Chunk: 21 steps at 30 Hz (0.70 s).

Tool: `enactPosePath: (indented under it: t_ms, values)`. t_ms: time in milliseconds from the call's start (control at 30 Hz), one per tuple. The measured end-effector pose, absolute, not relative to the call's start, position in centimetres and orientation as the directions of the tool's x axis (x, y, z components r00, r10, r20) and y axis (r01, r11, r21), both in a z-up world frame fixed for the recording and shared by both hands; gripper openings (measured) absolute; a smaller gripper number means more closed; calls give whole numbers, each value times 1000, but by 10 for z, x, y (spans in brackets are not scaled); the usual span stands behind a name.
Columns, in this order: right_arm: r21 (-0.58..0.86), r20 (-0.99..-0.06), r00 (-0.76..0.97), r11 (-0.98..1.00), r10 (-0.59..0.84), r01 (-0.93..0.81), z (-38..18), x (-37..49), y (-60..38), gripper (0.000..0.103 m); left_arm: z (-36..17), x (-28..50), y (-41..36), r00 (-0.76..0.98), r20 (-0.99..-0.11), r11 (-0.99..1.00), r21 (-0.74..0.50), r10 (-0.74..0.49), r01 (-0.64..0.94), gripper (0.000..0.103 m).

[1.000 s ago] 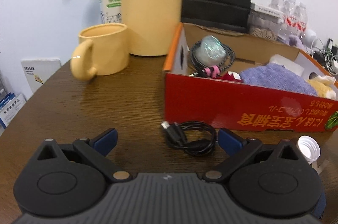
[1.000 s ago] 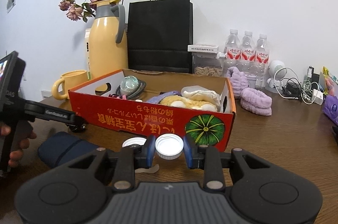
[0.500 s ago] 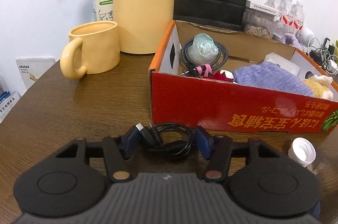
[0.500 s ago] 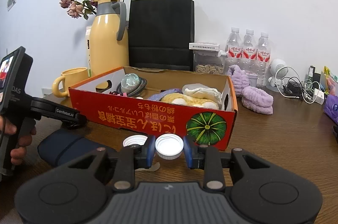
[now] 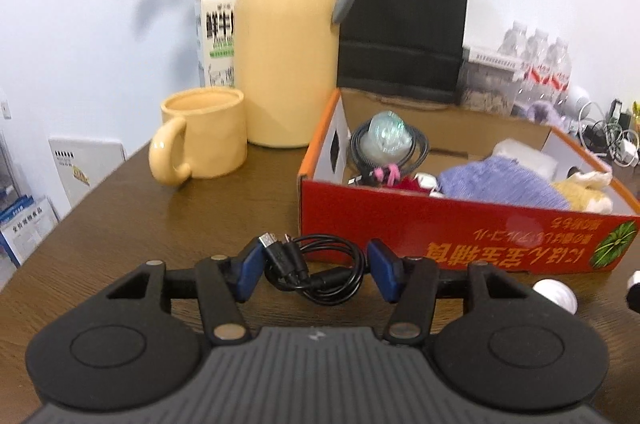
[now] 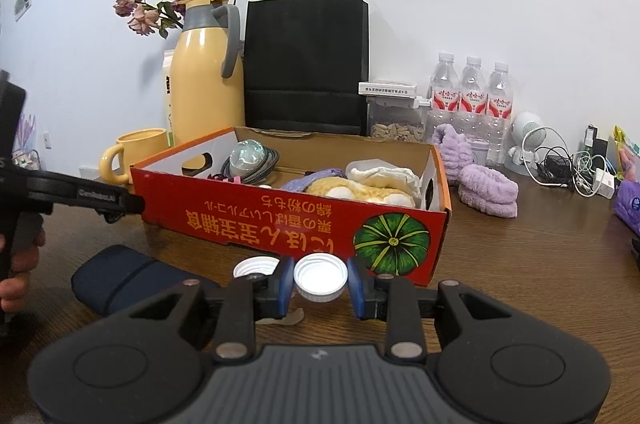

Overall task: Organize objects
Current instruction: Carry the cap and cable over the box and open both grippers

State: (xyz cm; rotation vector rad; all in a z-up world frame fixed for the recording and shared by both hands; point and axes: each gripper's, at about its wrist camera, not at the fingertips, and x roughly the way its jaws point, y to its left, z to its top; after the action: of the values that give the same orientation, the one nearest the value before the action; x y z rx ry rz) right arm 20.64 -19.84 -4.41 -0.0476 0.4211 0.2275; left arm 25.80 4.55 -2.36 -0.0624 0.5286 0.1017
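Black claw (image 5: 315,274), blue pads (image 5: 249,270), brass pivots

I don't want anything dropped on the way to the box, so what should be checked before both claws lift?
1. Left claw closed on the black cable: ok, pads touch both sides.
2. Whole cable coil inside the grip: cannot tell.
3. Right claw closed on the white cap: ok.
4. Second cap outside the grip: ok, left of the fingers.
5. Free space in the red box: ok, a gap mid-box.
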Motion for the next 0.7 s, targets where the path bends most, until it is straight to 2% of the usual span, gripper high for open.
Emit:
enactPosePath:
  t_ms: [233,467,700]
  values:
    - [-2,-351,908,969,231,-247,-31,209,-198,27,4,239,27,910,-413,997,-45,43,-67,57]
    - [-23,-285,926,965,246,-263,0,239,-188,27,35,259,0,936,-353,998,-47,12,-30,57]
    - [-22,-276,932,968,235,-251,15,288,-176,27,46,300,-15,941,-338,997,-58,27,-49,57]
